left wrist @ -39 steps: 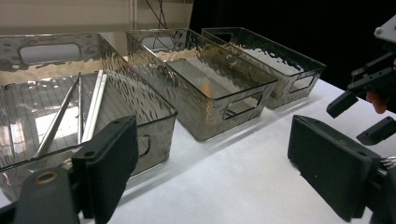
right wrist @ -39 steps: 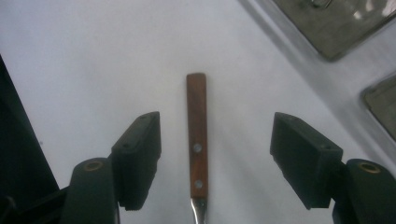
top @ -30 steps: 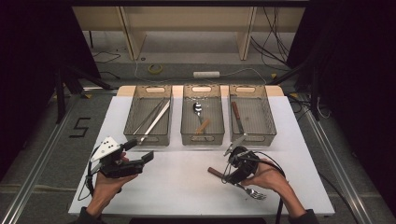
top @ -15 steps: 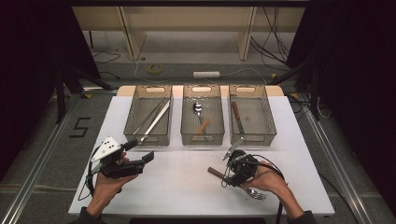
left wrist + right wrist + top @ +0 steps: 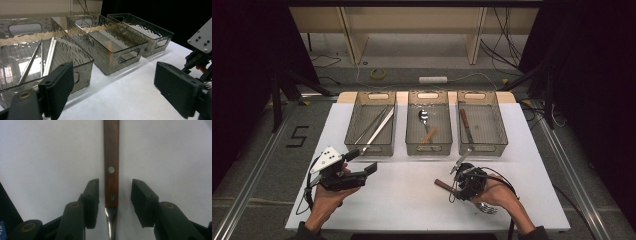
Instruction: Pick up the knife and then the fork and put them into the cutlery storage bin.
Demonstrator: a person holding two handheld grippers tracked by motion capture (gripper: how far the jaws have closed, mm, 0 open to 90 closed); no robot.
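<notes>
Closing the right gripper [image 5: 113, 202] around the wooden-handled fork [image 5: 111, 170] lying on the table [image 5: 402, 200], jaws half-narrowed, not yet pressing. Left gripper [image 5: 112, 90] wide, empty. Next: squeezing the handle, lifting toward the trays [image 5: 482, 145].

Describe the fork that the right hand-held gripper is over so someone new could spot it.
On the white table, in front of the three clear bins, look near the right corner closest to the person. The fork lies flat there between the jaws of the right hand-held gripper, the one wooden-handled utensil outside the bins.
</notes>
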